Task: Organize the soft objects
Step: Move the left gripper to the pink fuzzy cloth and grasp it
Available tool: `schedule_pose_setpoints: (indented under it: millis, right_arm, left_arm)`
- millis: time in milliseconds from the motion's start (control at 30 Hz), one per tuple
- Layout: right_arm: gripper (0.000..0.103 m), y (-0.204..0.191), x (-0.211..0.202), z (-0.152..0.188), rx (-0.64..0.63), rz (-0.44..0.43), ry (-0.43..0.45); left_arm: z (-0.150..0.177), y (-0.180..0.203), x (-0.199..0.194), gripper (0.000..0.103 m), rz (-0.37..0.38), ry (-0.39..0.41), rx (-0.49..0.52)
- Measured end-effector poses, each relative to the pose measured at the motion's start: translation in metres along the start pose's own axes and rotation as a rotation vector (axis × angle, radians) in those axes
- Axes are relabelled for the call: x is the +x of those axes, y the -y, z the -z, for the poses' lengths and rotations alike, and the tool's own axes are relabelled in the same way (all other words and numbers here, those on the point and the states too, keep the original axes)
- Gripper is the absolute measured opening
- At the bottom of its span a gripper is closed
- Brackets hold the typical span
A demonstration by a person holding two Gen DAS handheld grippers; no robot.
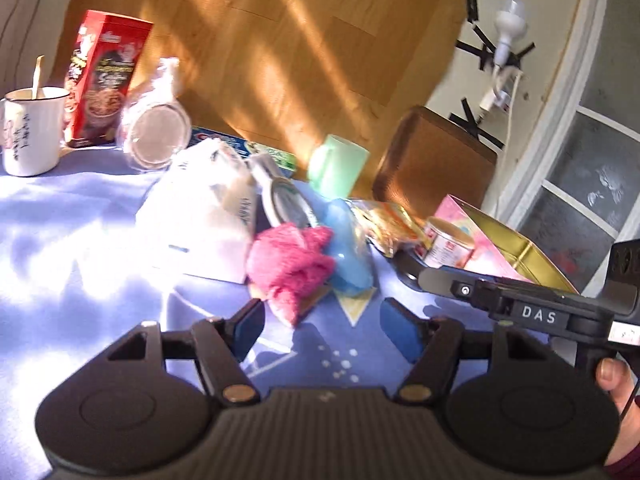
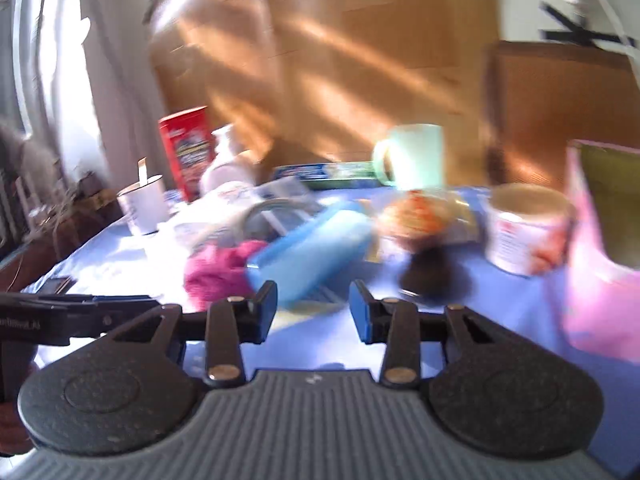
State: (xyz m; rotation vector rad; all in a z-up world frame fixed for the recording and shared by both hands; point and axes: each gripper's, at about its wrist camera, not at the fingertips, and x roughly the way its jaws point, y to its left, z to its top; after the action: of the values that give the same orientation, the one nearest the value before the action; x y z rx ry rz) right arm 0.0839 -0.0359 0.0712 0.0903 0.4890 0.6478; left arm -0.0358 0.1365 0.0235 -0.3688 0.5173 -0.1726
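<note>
A pink fuzzy cloth [image 1: 292, 260] lies crumpled on the blue tablecloth [image 1: 80, 240], beside a blue plastic case [image 1: 348, 248] and a white plastic bag [image 1: 200, 212]. My left gripper [image 1: 322, 326] is open and empty, just short of the cloth. The right gripper's body reaches in from the right [image 1: 520, 304]. In the right wrist view, my right gripper [image 2: 313, 308] is open and empty, close in front of the blue case [image 2: 308, 248], with the pink cloth [image 2: 220, 268] to its left. This view is blurred.
A white mug [image 1: 32, 132], a red box [image 1: 104, 80], a clear lidded container [image 1: 156, 136], a toothpaste box [image 1: 248, 148], a green cup [image 1: 338, 166], snack packets [image 1: 384, 220], a can [image 1: 448, 244] and an open pink-and-gold tin [image 1: 508, 244] crowd the table. A wooden chair [image 1: 436, 160] stands behind.
</note>
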Motion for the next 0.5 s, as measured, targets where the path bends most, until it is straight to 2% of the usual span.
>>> schedule_pose_setpoints:
  millis: [167,267,300,333,433,500]
  right_arm:
    - [0.043,-0.038,0.054,-0.018,-0.147,-0.071,-0.066]
    - [0.044,-0.053,0.078,-0.011,-0.244,-0.065,-0.116]
    - [0.043,-0.058,0.078,-0.008,-0.285,-0.043,-0.094]
    - [0.039,-0.062,0.076,-0.005,-0.318,-0.031,-0.086]
    - [0.014,-0.069,0.063,0.000,-0.367,0.004,-0.070]
    - [0.012,-0.068,0.045,0.003,-0.355,0.005,-0.038]
  left_arm:
    - [0.006,-0.029,-0.016,0.066,-0.036,0.018,-0.065]
    - [0.010,-0.039,-0.025,0.069,-0.046,0.022,-0.093]
    - [0.011,-0.042,-0.028,0.069,-0.048,0.026,-0.097]
    - [0.012,-0.044,-0.031,0.069,-0.051,0.031,-0.100]
    - [0.015,-0.049,-0.033,0.069,-0.042,0.031,-0.118]
    - [0.016,-0.048,-0.032,0.069,-0.024,0.024,-0.136]
